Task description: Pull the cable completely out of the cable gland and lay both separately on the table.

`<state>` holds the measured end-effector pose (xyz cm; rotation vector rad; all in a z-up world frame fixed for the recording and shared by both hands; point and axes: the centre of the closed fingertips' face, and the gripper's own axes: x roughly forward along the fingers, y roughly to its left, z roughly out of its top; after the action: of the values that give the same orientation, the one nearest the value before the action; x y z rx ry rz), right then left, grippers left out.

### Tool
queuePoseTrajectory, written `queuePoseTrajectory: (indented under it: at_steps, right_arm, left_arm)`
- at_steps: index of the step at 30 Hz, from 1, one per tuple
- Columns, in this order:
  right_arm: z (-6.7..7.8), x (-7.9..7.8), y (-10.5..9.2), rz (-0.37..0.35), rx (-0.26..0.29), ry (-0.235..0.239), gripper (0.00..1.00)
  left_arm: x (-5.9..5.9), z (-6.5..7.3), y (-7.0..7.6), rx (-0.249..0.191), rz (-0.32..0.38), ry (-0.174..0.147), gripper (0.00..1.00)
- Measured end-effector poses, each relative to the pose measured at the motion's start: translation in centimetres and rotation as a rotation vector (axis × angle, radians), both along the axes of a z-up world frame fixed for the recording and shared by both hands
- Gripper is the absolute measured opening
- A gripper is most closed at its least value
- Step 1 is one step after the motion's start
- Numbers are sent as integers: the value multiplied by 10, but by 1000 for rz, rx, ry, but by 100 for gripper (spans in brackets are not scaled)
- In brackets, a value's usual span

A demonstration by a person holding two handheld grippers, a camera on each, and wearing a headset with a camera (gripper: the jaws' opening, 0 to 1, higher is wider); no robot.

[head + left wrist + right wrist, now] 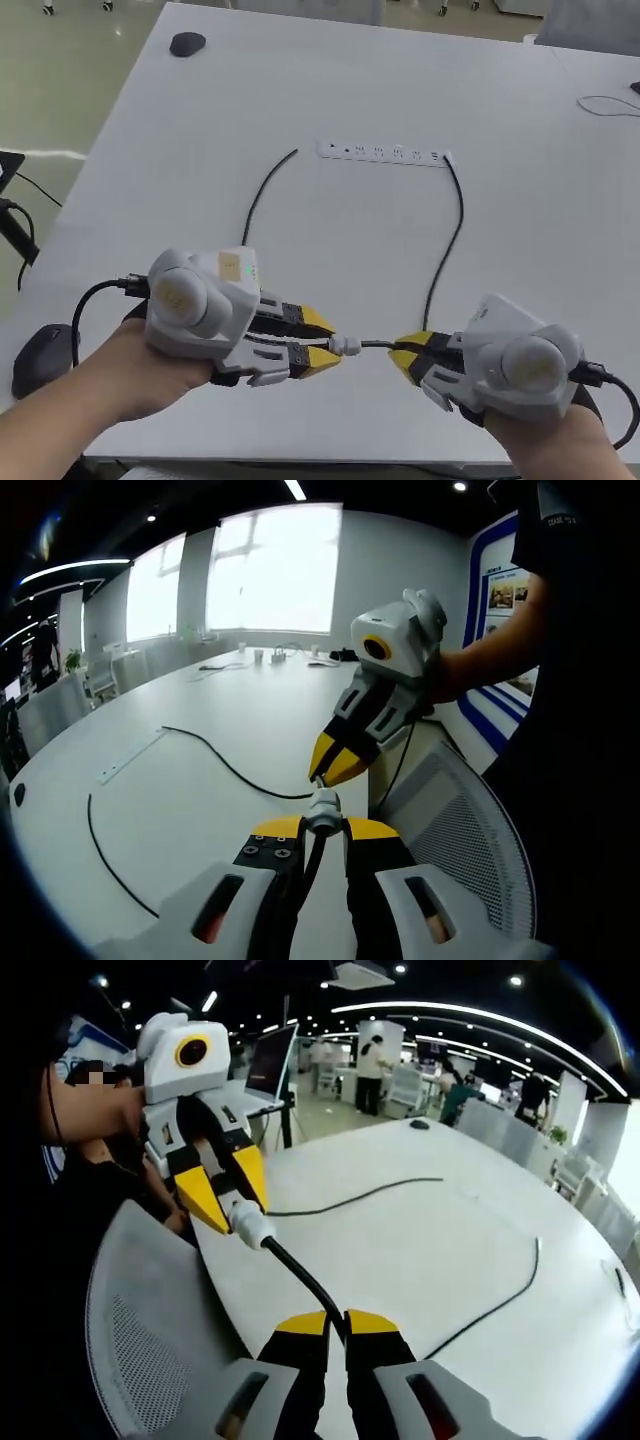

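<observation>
Right gripper (337, 1322) clamps cable (300, 1275); left gripper (232, 1205) grips cable gland (250, 1224).

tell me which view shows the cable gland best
The right gripper view: the cable gland sits side-on in the left gripper, with the cable leaving it. The left gripper view shows it end-on, partly hidden between the jaws. The head view shows it small.

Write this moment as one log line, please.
left claw: shut on cable gland | right claw: shut on cable | cable: not yet pulled out
</observation>
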<state>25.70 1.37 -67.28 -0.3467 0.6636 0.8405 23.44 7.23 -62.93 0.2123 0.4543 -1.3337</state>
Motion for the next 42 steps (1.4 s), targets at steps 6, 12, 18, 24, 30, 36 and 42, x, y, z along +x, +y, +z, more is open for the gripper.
queuePoseTrajectory:
  at_steps: [6, 12, 18, 24, 30, 36, 42]
  right_arm:
    - [-9, 6, -14, -106, 40, 54, 0]
    - [-23, 5, -27, -240, 100, 170, 0]
    - [-38, 2, -40, -328, 110, 235, 0]
    - [-46, -2, -43, -365, 103, 270, 0]
    - [-38, -4, -42, -312, 91, 211, 1]
    - [-36, -6, -41, -262, 79, 174, 2]
    - [-18, -6, -39, -273, 131, 178, 6]
  left_arm:
    - [1, 1, -3, -5, -1, 4, 15]
    - [1, 2, -6, -6, -4, 5, 15]
    - [-2, 1, -9, -3, -7, 6, 15]
    - [-4, -2, -12, 10, -3, 7, 15]
    - [0, -1, -9, 13, 24, 4, 15]
    - [4, -2, -4, 21, 38, 2, 15]
    - [7, -1, -3, 14, 42, 7, 15]
